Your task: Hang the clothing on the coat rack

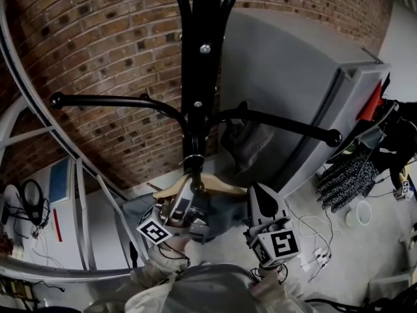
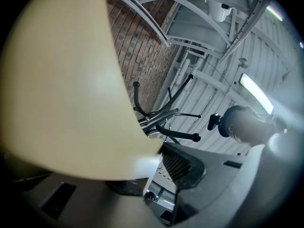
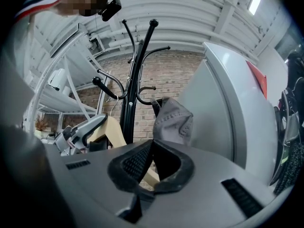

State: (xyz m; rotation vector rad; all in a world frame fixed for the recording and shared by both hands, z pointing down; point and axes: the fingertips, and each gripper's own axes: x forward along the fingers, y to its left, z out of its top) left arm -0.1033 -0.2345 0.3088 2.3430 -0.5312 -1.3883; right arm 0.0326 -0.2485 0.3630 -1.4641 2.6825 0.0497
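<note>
The black coat rack (image 1: pixel 199 77) stands right in front of me, with its hooked arms spread left and right. A wooden hanger (image 1: pixel 215 184) sits against the pole, carrying a grey garment (image 1: pixel 221 214). My left gripper (image 1: pixel 187 194) reaches up to the hanger's neck. In the left gripper view the hanger (image 2: pixel 71 89) fills the left side and hides one jaw. Only the other pad (image 2: pixel 183 167) shows, so the grip is unclear. My right gripper (image 1: pixel 257 191) is beside it, its jaws (image 3: pixel 153 144) shut on a raised fold of the grey garment (image 3: pixel 173 120).
A tall grey cabinet (image 1: pixel 293 83) stands close on the right of the rack, and a brick wall (image 1: pixel 98 44) is behind it. White metal tubing (image 1: pixel 78 207) curves along the left. Knitted gloves (image 1: pixel 345 181) hang at the right, and cables (image 1: pixel 313 240) lie on the floor.
</note>
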